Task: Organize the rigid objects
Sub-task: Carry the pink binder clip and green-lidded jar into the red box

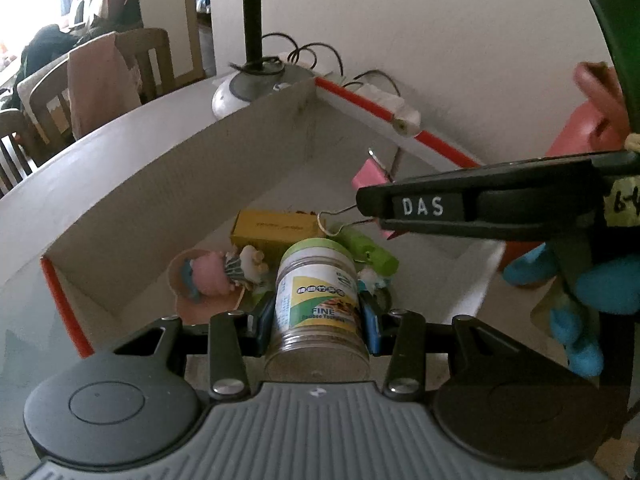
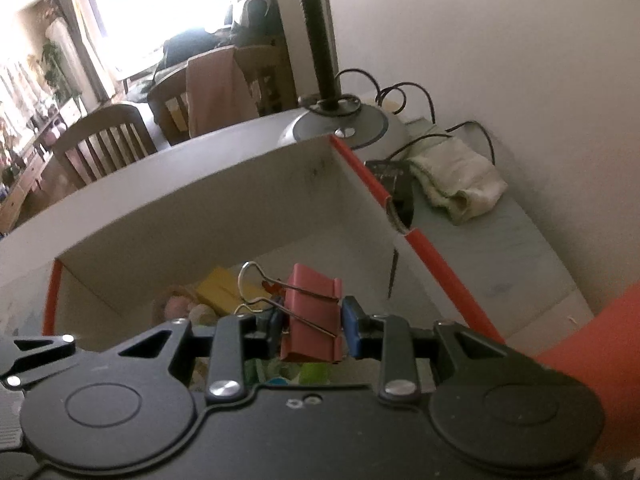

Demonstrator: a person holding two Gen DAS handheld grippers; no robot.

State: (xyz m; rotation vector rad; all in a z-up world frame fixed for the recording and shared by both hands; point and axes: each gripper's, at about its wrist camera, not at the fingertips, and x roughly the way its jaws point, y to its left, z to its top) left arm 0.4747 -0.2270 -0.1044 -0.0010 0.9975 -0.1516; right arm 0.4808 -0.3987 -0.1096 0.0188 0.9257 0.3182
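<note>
Wooden chairs point(image 2: 105, 140), bright window point(image 2: 160, 12), pale wall point(image 2: 500, 40)

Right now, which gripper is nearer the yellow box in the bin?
Left. The left gripper, holding the toothpick jar, sits just before the yellow box; the right gripper is higher, off to the side.

Clear glossy plastic jar point(image 1: 318, 312) with paper label; matt cardboard box point(image 1: 168, 168); pink binder clip point(image 2: 312, 320) with shiny wire handles.

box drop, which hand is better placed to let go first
Right, probably. The right gripper holds the pink binder clip over the white box; the left gripper, gripping the toothpick jar, sits nearer its front edge.
</note>
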